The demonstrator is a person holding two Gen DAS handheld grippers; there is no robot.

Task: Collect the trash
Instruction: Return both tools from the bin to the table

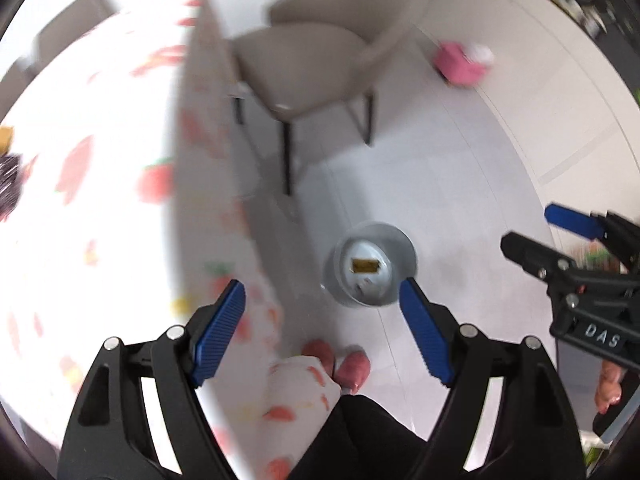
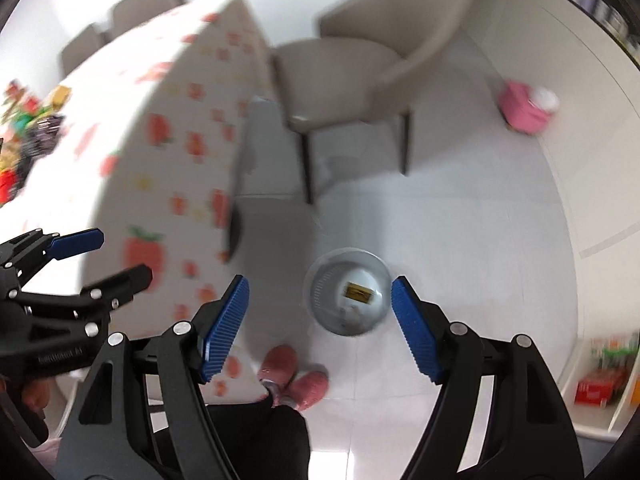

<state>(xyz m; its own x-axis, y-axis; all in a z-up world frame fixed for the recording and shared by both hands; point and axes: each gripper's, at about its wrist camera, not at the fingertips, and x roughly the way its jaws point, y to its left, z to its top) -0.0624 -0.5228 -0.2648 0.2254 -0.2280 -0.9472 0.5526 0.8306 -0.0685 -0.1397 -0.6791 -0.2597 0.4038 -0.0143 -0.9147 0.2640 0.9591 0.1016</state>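
I see two hand-held grippers, each a black skeletal frame with two ribbed blue pads. The left hand-held gripper [image 1: 322, 300] stands wide open, nothing between its pads; the right hand-held gripper [image 2: 320, 298] is likewise spread and empty. Below them, on the smooth pale tiled floor [image 2: 460, 220], stands one round grey bin [image 2: 347, 297], open-topped, with one small yellow-brown wrapper [image 2: 359, 293] lying inside. Left, the tabletop [image 2: 132, 92] carries a white cloth printed with red strawberries and a blurred heap of coloured wrappers [image 2: 28, 128]. One beige padded chair [image 2: 344, 76] stands beyond, on thin dark legs.
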